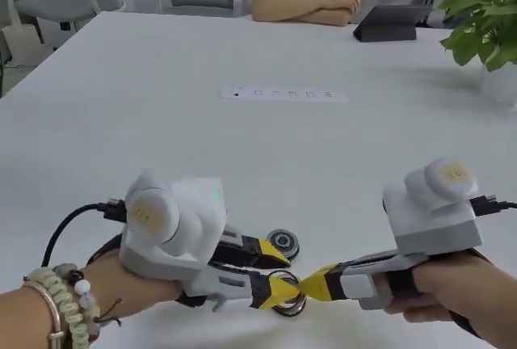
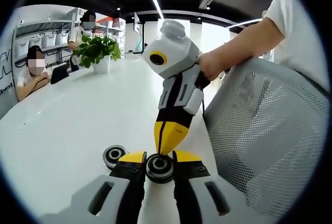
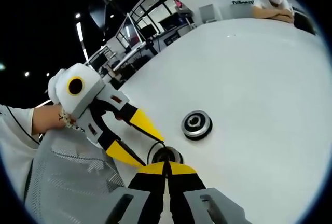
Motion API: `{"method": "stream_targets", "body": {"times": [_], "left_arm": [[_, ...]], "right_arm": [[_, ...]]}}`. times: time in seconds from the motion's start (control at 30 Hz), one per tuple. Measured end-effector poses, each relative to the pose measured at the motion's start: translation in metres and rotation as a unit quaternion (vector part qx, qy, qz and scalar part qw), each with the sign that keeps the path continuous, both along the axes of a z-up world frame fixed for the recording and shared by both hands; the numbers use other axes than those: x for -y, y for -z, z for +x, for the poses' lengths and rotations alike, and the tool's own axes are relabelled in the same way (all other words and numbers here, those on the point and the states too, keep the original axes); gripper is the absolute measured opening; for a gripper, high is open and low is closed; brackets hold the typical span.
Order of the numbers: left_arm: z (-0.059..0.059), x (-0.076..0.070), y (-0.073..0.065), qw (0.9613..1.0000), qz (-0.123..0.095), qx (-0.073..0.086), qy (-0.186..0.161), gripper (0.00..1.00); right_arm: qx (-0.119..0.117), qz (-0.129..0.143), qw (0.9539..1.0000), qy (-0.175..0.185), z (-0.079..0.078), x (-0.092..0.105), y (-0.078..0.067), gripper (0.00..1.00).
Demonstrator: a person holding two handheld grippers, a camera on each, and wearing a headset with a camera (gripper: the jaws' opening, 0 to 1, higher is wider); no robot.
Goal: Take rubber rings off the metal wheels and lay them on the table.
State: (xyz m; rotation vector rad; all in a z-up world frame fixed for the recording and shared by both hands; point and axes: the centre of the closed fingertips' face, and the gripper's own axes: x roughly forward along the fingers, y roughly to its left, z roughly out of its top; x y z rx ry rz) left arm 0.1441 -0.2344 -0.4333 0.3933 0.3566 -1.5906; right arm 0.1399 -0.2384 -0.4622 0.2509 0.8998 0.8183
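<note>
With L gripper [image 2: 158, 156] part-open, clamped on the wheel [image 2: 159, 168], we'd pull R gripper [image 3: 166, 166], pinched shut at its rim, slowly outward.

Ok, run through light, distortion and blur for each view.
Head view: soft, even light on the white table, faint shadows, left gripper housing slightly soft. Left gripper view: fisheye bows the mesh chair back; the metal wheel between its jaws is sharp. Right gripper view: rolled steeply, ceiling lights glare against a dark ceiling.
</note>
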Motion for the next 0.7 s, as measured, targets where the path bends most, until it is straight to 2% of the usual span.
{"method": "stream_targets", "body": {"times": [0.2,0.3,0.33,0.37,0.4,0.47,0.57,0.7], "left_arm": [[0.004,-0.006,-0.019,0.9999,-0.003,0.013,0.004,0.28],[0.004,-0.01,-0.025,0.9997,0.003,0.02,0.015,0.36],[0.003,-0.012,-0.028,0.9997,0.008,0.015,0.018,0.39],[-0.001,-0.014,-0.028,0.9997,0.018,-0.003,0.017,0.43],[-0.001,-0.015,-0.03,0.9996,0.019,-0.011,0.016,0.48],[-0.001,-0.018,-0.037,0.9997,0.016,-0.006,0.017,0.55],[0.001,-0.025,-0.047,0.9997,0.015,0.014,0.015,0.6],[0.003,-0.038,-0.063,0.9999,-0.006,0.011,-0.003,0.67]], "right_arm": [[0.0,0.01,0.9999,0.006,0.002,0.002,-0.006,0.0],[0.001,0.017,0.9998,0.011,0.003,0.003,-0.009,0.0],[0.001,0.019,0.9998,0.011,0.003,0.002,-0.01,0.0],[-0.004,0.023,0.9997,0.009,0.001,0.001,-0.01,0.0],[-0.007,0.024,0.9997,0.006,-0.001,0.0,-0.01,0.0],[-0.002,0.016,0.9999,0.001,-0.003,0.0,-0.01,0.0],[-0.003,0.019,0.9998,0.002,-0.004,0.0,-0.011,0.0],[0.002,0.024,0.9997,0.009,-0.003,0.004,-0.016,0.0]]}}
